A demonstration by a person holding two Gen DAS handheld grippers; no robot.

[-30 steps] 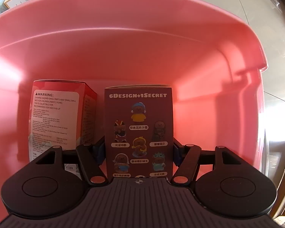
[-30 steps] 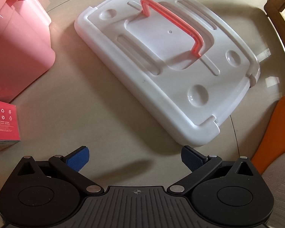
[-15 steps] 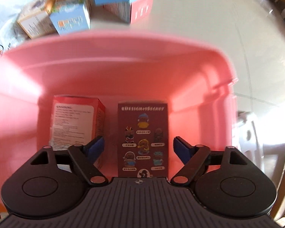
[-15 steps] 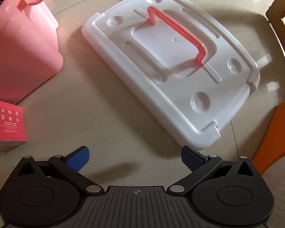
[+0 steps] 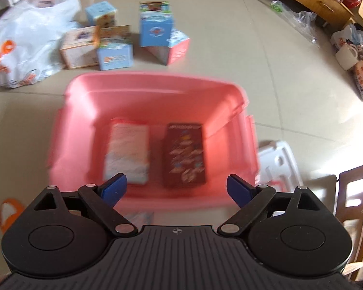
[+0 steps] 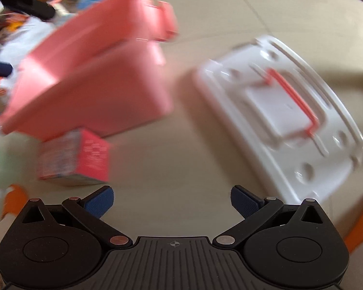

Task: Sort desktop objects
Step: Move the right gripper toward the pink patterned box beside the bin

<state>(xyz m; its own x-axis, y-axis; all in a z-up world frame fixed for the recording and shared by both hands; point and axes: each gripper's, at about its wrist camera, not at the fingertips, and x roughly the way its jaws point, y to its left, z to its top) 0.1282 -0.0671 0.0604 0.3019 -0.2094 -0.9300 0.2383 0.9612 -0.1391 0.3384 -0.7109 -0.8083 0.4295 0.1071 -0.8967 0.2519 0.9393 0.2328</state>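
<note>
A pink bin stands on the pale surface. Inside lie a dark maroon box and, to its left, a red box with a white label. My left gripper hangs above the bin's near rim, its jaws opening with nothing between them. In the right wrist view the pink bin is at the upper left, with a small red box in front of it. My right gripper is open and empty above bare surface. Both views are blurred.
The bin's white lid with a red handle lies right of the bin; its corner shows past the bin's wall. Several blue and tan boxes and a white plastic bag lie beyond the bin. Wooden furniture stands at the right.
My left gripper let go of the maroon box, opened wide and rose out of the bin. My right gripper rose and swung left, bringing the bin and small red box into view.
</note>
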